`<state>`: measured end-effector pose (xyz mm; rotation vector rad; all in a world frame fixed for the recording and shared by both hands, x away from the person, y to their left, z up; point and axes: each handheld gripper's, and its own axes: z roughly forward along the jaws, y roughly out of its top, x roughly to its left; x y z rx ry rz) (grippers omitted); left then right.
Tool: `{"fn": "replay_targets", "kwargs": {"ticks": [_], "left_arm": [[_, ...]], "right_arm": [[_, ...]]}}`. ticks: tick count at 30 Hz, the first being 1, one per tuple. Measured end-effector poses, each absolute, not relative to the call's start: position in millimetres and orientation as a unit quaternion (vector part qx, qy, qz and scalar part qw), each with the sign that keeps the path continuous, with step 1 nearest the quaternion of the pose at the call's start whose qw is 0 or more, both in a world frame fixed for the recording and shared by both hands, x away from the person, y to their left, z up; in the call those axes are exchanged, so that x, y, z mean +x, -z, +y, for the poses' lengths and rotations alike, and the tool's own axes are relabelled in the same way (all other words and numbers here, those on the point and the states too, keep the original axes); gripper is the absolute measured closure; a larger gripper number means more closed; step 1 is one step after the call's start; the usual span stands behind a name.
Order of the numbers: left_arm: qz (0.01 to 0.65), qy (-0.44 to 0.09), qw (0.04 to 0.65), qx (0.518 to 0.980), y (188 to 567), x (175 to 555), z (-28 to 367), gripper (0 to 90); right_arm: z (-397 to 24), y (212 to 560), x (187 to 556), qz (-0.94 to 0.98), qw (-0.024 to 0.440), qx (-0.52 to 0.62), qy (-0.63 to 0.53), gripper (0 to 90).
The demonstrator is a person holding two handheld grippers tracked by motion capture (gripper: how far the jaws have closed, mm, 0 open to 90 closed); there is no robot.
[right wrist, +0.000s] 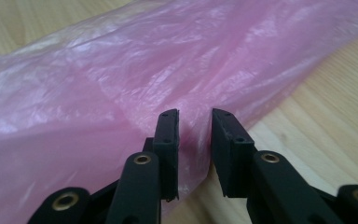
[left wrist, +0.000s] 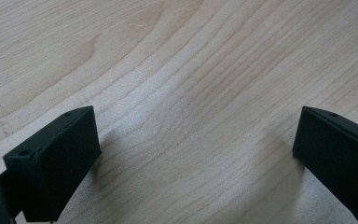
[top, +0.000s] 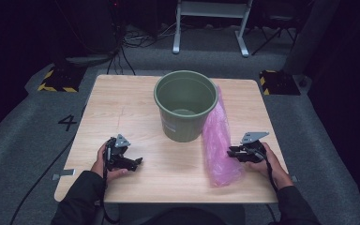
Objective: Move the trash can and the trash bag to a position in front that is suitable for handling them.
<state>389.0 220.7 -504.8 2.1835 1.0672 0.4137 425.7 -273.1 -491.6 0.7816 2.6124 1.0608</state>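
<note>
Dark long sleeves (top: 77, 199) on both forearms. Left gripper (top: 132, 163) black, grey three-cornered plate on top, blocky square-ended pads. Right gripper (top: 231, 152) black, same grey plate, brass-ringed rivets on linkages, small screw holes in pads.

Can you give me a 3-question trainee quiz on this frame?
1. True or false: the bag lies beside the bin, not in it.
2. Which tongs have bag film between their jaws? A) left B) right
3. What lies under the left tongs?

Key
1. True.
2. B: the right tongs straddle a fold with a narrow gap; whether the pads press it cannot be told.
3. Bare table; jaws wide apart.
</note>
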Motion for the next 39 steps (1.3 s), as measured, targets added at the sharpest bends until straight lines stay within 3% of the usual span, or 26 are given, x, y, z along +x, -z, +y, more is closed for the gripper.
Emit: {"fn": "replay_targets", "kwargs": {"ticks": [4, 7, 9, 17, 23, 30, 34, 35, 39], "left_arm": [[0.407, -0.159, 0.329, 0.837, 503, 389, 219, 4.2], [0.391, -0.15, 0.348, 0.839, 500, 385, 210, 20.2], [0.382, -0.146, 0.345, 0.845, 499, 385, 203, 15.7], [0.33, -0.12, 0.369, 0.861, 487, 380, 161, 16.4], [0.305, -0.145, 0.38, 0.861, 477, 380, 130, 21.0], [0.285, -0.114, 0.402, 0.862, 473, 383, 105, 21.4], [0.263, -0.102, 0.405, 0.87, 475, 379, 87, 21.4], [0.252, -0.096, 0.402, 0.875, 477, 376, 78, 22.0], [0.238, -0.093, 0.393, 0.883, 482, 370, 61, 22.0]], "right_arm": [[-261, 492, 417, 0.892, 0.105, 0.249, -0.363, 73.5], [-253, 492, 412, 0.894, 0.105, 0.242, -0.363, 72.5], [-251, 492, 411, 0.895, 0.107, 0.239, -0.362, 71.7], [-240, 493, 408, 0.896, 0.098, 0.231, -0.367, 70.5], [-227, 493, 402, 0.9, 0.093, 0.215, -0.368, 69.9], [-222, 493, 400, 0.9, 0.091, 0.212, -0.37, 68.5], [-222, 494, 400, 0.899, 0.088, 0.21, -0.373, 59.4], [-221, 494, 399, 0.899, 0.09, 0.215, -0.371, 51.7], [-222, 495, 399, 0.896, 0.089, 0.223, -0.374, 40.9]]}}
